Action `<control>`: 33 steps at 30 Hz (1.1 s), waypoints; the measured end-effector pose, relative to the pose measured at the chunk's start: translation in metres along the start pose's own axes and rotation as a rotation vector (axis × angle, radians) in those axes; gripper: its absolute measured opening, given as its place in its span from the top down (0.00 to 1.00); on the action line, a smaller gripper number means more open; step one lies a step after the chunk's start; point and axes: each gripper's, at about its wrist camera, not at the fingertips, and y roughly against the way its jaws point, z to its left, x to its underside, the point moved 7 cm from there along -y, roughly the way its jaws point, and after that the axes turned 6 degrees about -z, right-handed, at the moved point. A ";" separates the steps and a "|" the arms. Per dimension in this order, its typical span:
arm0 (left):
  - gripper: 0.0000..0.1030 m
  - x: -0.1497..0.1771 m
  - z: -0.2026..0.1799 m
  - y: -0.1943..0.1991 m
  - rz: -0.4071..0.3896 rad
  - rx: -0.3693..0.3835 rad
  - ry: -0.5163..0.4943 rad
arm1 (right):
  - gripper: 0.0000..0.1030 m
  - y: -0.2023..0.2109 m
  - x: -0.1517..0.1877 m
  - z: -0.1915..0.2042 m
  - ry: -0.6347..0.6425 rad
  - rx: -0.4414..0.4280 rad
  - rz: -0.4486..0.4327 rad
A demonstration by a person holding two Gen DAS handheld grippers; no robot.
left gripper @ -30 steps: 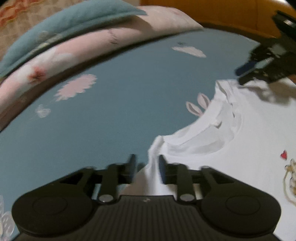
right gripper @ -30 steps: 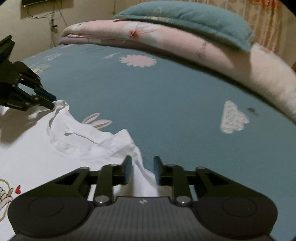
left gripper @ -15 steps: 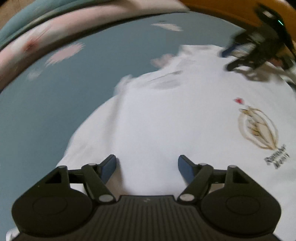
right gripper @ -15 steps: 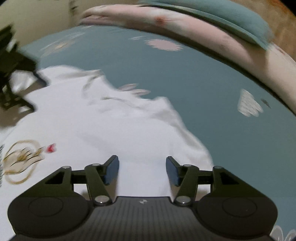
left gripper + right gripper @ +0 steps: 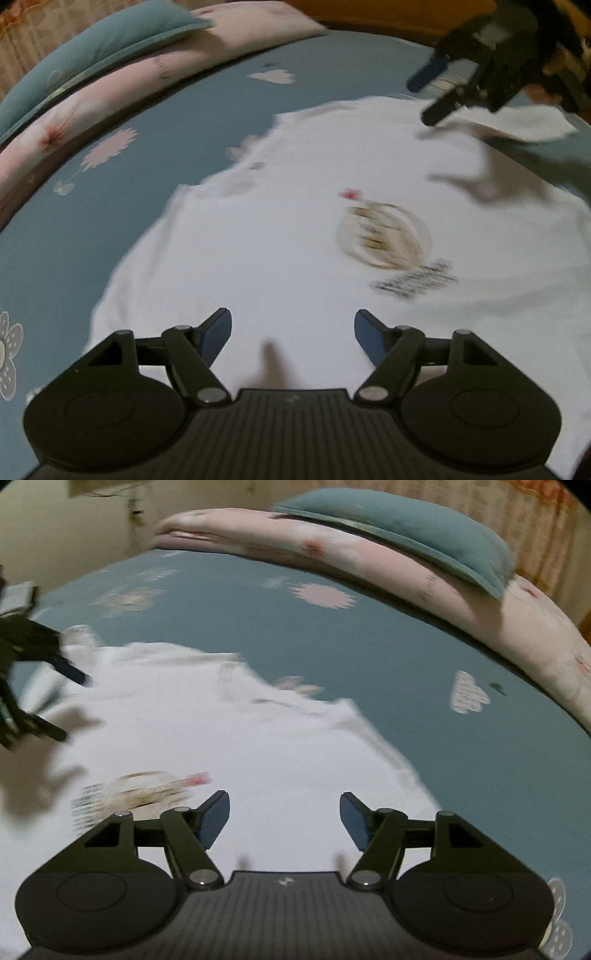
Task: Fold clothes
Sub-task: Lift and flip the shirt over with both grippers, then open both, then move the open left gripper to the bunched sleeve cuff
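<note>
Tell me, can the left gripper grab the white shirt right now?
Probably yes. The left gripper hangs just over the white shirt with its fingers spread wide and empty, and nothing lies between them and the cloth.

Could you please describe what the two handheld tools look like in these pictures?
Both match: the left tool and right tool each have a black ribbed body, two round black housings, silver pivot pins, angled black linkage arms and blue pads on the fingers.

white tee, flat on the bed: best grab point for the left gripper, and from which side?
The white T-shirt lies flat, so pinch an edge, not the middle. The left gripper, jaws open and empty, is probably best coming from its left onto the side edge, where fabric meets the blue sheet.
</note>
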 end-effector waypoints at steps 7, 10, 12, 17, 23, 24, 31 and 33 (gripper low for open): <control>0.28 0.039 -0.085 0.005 0.043 0.118 0.067 | 0.31 0.041 0.055 0.053 -0.291 -0.175 0.022; 0.27 0.061 -0.100 0.002 0.079 0.101 0.124 | 0.31 0.031 0.086 0.054 -0.388 -0.141 0.033; 0.24 0.075 -0.103 0.011 0.089 0.078 0.151 | 0.31 0.024 0.108 0.042 -0.401 -0.049 0.060; 0.21 0.114 -0.103 0.040 0.155 0.025 0.202 | 0.32 0.037 0.141 0.011 -0.388 0.112 0.059; 0.21 0.137 -0.100 0.065 0.272 -0.032 0.250 | 0.32 0.063 0.135 0.035 -0.288 0.272 0.078; 0.21 0.133 -0.099 0.069 0.254 -0.055 0.251 | 0.32 0.069 0.132 0.048 -0.263 0.261 0.062; 0.20 0.116 -0.092 0.065 0.149 -0.129 0.342 | 0.30 0.094 0.122 0.167 -0.118 0.089 -0.045; 0.19 0.129 -0.090 0.062 0.159 -0.140 0.376 | 0.30 0.090 0.125 0.193 -0.097 0.057 -0.046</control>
